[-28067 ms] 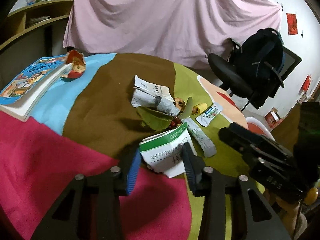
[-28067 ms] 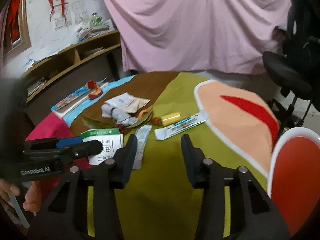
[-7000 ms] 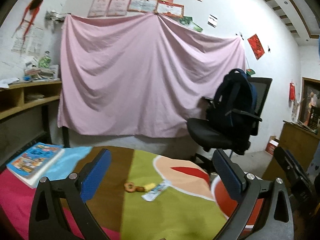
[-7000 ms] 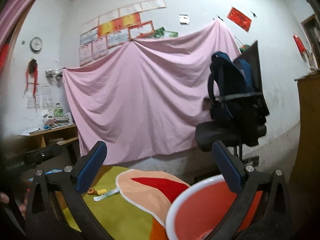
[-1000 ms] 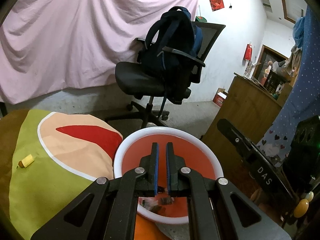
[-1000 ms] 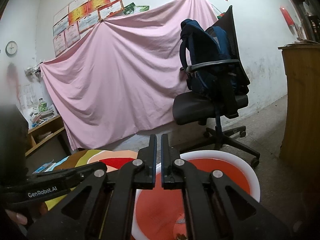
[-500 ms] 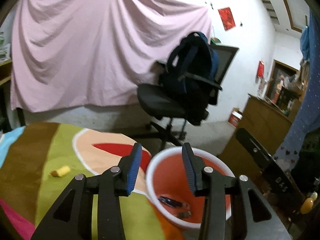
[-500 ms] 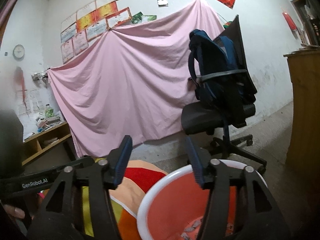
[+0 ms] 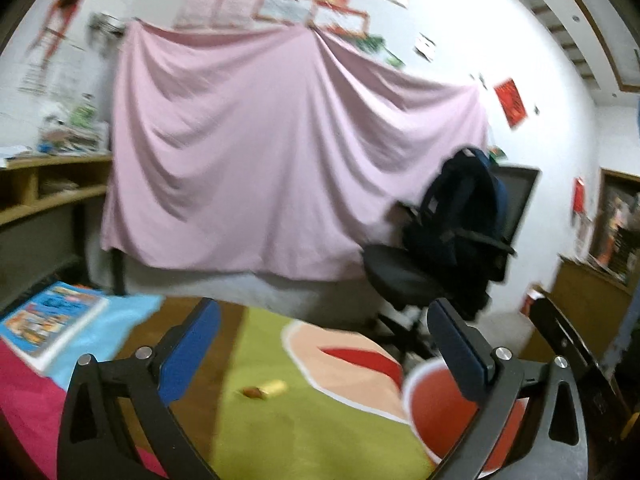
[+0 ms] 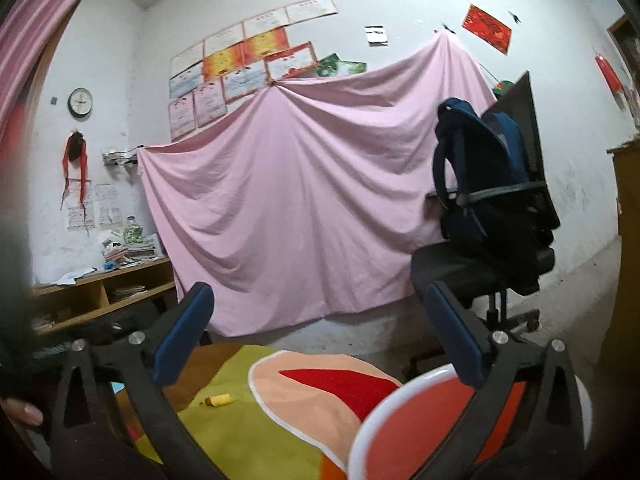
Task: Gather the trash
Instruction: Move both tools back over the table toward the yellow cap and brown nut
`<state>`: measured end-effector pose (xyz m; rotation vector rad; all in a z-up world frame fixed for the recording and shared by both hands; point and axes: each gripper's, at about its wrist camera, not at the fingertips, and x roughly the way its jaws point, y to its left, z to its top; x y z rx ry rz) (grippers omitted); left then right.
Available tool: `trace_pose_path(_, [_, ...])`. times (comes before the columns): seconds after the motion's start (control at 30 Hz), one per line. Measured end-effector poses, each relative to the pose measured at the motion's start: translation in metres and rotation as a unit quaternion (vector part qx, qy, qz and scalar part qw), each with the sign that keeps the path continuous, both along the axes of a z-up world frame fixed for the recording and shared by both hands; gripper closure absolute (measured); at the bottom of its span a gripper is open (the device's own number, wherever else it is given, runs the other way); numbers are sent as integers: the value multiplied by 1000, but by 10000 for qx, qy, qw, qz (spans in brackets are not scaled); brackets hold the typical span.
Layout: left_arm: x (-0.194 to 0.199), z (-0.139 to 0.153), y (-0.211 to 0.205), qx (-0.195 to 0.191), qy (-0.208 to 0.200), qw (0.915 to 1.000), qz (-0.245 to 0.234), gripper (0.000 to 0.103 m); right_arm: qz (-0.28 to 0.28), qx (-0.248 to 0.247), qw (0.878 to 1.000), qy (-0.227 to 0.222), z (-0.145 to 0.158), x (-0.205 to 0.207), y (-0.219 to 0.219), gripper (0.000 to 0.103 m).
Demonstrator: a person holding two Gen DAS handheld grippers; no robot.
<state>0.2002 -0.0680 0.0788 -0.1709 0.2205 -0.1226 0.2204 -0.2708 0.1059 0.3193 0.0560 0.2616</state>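
A white-walled room hung with a pink sheet

A pink sheet (image 10: 304, 200) is draping across the far white wall (image 10: 400, 8), with framed certificates (image 10: 240, 64) hanging above it and a round clock (image 10: 80, 101) sitting high at the left. A wooden shelf unit (image 10: 100, 292) is running along the left wall, carrying stacked papers (blurred in the left wrist view). At the right, a black office chair (image 10: 500, 268) is standing on the grey floor (image 10: 572, 312) with a dark blue backpack (image 10: 476, 168) resting on its seat. A wooden cabinet (image 9: 588, 304) is standing at the far right.
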Motion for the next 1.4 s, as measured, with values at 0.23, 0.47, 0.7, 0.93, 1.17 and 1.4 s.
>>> trace_pose_path(0.23, [-6,-8,39,59,-105,9990,434,2,179,-147,9996,-180,2,7,39,0])
trace_pose_path(0.47, [-8,-20,66,275,-127,9975,643,2,293,-452,9979,-355,-1,19,77,0])
trace_pose_path(0.7, [1,-37,88,395,-13,9964,752,2,495,-835,9952,-79,-13,49,116,0])
trace_pose_path(0.93, [16,-54,104,237,390,9961,756,2,770,-1136,9884,655,-30,83,139,0])
trace_pose_path(1.17, [33,-63,119,-1,868,9930,807,2,1132,-1388,9735,1420,-51,111,154,0])
trace_pose_path(1.4, [48,-73,125,-97,1417,9870,757,5,1683,-1807,9455,2125,-72,132,178,7])
